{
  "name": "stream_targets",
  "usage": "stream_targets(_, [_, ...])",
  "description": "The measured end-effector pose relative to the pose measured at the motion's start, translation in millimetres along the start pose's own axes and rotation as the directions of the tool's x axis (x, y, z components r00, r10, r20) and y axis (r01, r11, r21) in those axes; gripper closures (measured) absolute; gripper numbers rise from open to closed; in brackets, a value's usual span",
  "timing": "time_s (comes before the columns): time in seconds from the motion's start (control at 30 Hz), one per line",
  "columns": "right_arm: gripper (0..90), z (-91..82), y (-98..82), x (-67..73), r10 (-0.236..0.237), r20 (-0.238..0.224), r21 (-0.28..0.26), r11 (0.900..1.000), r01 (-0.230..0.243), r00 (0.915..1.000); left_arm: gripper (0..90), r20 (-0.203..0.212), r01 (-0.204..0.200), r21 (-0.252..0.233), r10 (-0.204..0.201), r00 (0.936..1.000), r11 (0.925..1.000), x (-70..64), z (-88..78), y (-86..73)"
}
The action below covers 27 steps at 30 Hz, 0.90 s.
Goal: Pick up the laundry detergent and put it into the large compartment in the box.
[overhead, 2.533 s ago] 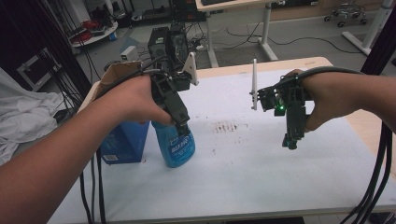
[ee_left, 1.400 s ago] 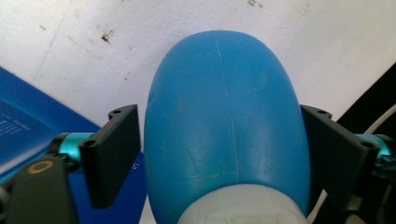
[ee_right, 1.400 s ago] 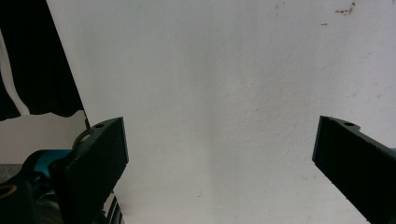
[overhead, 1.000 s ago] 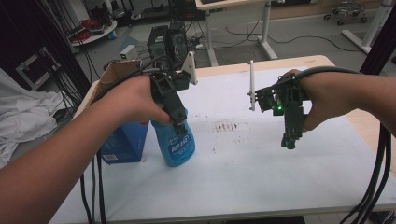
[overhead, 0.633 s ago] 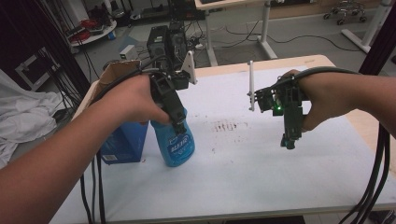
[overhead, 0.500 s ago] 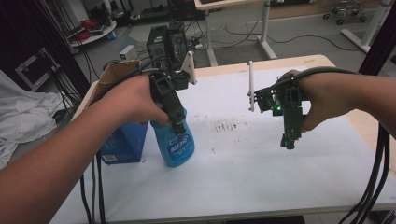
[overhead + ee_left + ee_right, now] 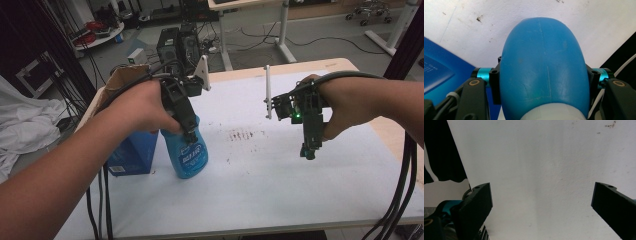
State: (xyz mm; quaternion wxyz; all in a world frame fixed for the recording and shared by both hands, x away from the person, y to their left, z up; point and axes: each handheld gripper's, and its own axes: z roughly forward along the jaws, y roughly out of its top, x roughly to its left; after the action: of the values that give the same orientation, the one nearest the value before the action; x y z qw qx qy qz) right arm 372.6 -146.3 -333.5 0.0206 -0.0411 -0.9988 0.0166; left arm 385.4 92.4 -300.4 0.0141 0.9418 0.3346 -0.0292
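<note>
Left of centre in the high view, the blue bottle (image 7: pixel 189 152) stands on the white table (image 7: pixel 260 180), just beside a blue box (image 7: pixel 129 156). The left gripper (image 7: pixel 189 134) has just been closing its jaws and now clamps the bottle's upper body (image 7: pixel 543 65). The smooth plastic looks slippery and may flex; liquid inside would make it bottom-heavy, so a high grip below the shoulder seems soundest. The right gripper (image 7: pixel 309 150) hangs above bare table, jaws spread wide.

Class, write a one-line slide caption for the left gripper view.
Left hand-held gripper shut on blue bottle over white table, box beside.
</note>
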Motion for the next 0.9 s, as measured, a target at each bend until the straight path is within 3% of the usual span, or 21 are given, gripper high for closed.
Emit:
stream_targets(0.43, [2.5, -0.2, 0.3, 0.8, -0.002, -0.003, 0.004, 1.000, 0.002, 1.0000, 37.9, 0.005, -0.038, -0.013, 0.038, 0.9993, 0.9992, -0.3, -9.2, -4.0])
stream_targets(0.67, [2.5, -0.5, 0.7, 1.4, 0.002, -0.005, -0.001, 1.000, -0.002, 1.0000, 38.0, -0.012, -0.040, -0.012, 0.040, 0.9991, 0.9991, 1.1, -36.0, -9.4])
stream_targets(0.9, [2.5, -0.3, 1.6, 1.9, -0.005, -0.006, 0.003, 1.000, 0.005, 1.0000, 37.9, -0.024, -0.043, -0.028, 0.042, 0.9988, 0.9987, 3.2, -73.2, -17.3])
